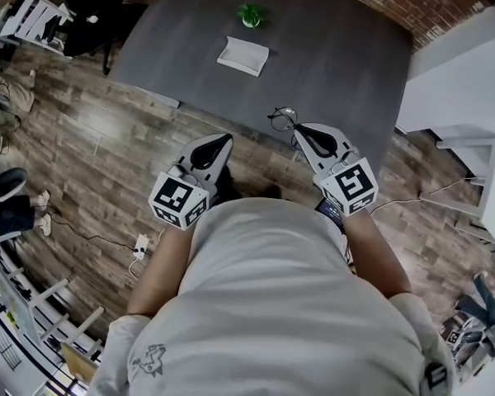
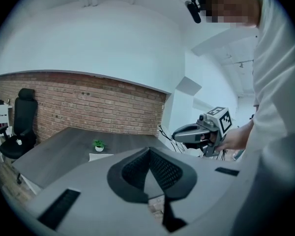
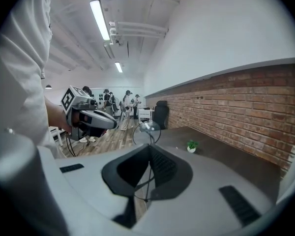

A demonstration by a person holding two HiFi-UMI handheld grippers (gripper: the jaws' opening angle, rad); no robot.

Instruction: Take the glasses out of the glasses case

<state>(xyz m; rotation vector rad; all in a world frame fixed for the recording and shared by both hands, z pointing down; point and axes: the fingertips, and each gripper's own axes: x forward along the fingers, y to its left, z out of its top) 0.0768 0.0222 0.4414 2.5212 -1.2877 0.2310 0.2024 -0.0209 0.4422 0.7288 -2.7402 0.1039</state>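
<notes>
The white glasses case (image 1: 242, 55) lies on the dark grey table (image 1: 330, 64), also showing as a pale slab (image 2: 99, 157) in the left gripper view. My right gripper (image 1: 299, 128) hovers at the table's near edge, shut on the thin-framed glasses (image 1: 282, 120). One round lens (image 3: 146, 133) stands just past its jaws (image 3: 148, 149), and thin wire arms run between the pads. My left gripper (image 1: 221, 141) hangs over the wooden floor in front of the table. Its jaws (image 2: 149, 151) are shut with nothing between them. Each gripper appears in the other's view: right (image 2: 194, 132), left (image 3: 91, 117).
A small potted plant (image 1: 250, 15) stands on the table beyond the case. A black office chair (image 2: 24, 122) sits at the table's left end, with a brick wall (image 2: 88, 107) behind. White furniture (image 1: 478, 172) stands to the right, and cables (image 1: 107, 242) lie on the floor.
</notes>
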